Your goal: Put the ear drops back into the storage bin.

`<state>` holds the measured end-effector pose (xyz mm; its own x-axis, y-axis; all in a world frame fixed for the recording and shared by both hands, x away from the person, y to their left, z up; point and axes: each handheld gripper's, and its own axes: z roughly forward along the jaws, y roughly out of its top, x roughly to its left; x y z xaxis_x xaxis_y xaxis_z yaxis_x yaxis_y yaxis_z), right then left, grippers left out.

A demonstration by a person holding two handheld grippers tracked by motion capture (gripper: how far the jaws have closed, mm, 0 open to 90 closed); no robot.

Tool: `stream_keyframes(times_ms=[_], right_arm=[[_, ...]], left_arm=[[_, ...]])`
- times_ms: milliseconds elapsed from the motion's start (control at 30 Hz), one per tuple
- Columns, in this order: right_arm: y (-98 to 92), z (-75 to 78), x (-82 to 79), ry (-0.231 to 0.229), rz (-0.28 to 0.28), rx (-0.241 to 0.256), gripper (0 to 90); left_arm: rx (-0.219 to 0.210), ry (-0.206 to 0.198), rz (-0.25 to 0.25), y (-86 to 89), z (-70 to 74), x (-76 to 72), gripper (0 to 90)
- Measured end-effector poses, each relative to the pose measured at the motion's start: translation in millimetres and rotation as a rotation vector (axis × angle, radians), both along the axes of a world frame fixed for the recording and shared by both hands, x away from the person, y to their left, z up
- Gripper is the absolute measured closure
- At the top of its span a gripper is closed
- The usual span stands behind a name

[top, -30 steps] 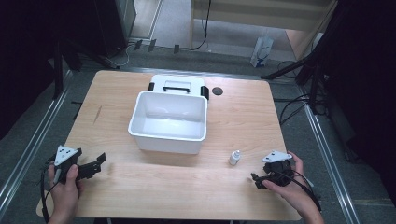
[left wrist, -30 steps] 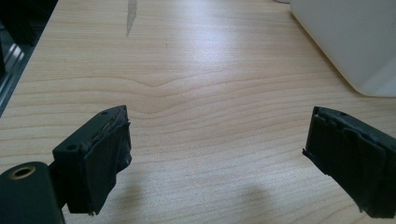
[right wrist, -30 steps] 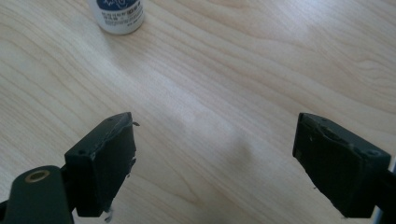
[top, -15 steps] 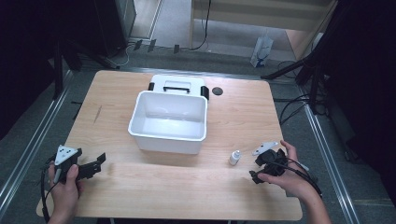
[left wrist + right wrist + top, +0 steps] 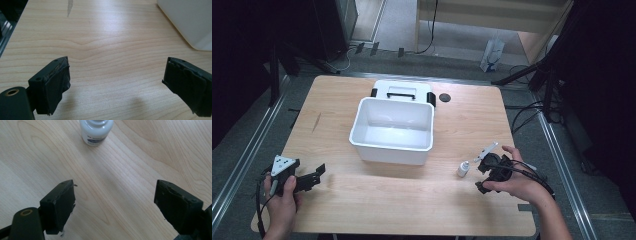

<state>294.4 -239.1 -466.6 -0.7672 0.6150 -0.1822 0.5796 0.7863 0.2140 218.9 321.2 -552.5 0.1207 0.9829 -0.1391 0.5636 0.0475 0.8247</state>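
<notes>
Here we hold the right gripper (image 5: 486, 172) with jaws spread wide, empty, near the small white bottle (image 5: 463, 169), and we judge that a clumsy approach could topple it, since it stands upright and light on the table (image 5: 377, 195).

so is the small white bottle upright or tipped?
Upright: the small white bottle stands on its base on the wooden table, cap up, ahead of the open right gripper.
</notes>
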Motion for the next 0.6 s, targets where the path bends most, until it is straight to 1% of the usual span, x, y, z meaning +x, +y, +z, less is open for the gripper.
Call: stream_keyframes(times_ms=[33,67,133,300,400,433,467,600], right_arm=[[0.0,0.0,0.0,0.0,0.0,0.0,17.1],[3.6,2.4,1.1,0.012,0.005,-0.009,17.9],[6.9,4.9,2.8,0.014,0.01,-0.011,18.0],[13.1,9.5,6.3,0.016,0.009,0.001,19.0],[20.8,13.9,9.2,0.004,0.004,-0.002,25.0],[20.8,13.9,9.2,0.004,0.004,-0.002,25.0],[24.9,16.1,10.4,0.001,0.008,0.004,29.8],[29.7,17.1,11.3,0.017,0.019,0.001,32.7]], left_arm=[[0.0,0.0,0.0,0.0,0.0,0.0,8.0],[-0.003,0.0,0.0,0.3,0.0,0.0,8.0],[-0.003,0.0,0.001,0.3,0.0,0.0,8.0],[-0.004,0.001,0.0,0.4,-0.1,0.1,8.0],[-0.004,0.001,0.0,0.3,-0.2,0.3,8.0],[-0.004,0.001,0.0,0.3,-0.2,0.3,8.0],[-0.003,0.0,0.001,0.3,-0.1,0.4,8.0],[-0.007,0.003,0.007,0.9,-0.1,0.8,8.0]])
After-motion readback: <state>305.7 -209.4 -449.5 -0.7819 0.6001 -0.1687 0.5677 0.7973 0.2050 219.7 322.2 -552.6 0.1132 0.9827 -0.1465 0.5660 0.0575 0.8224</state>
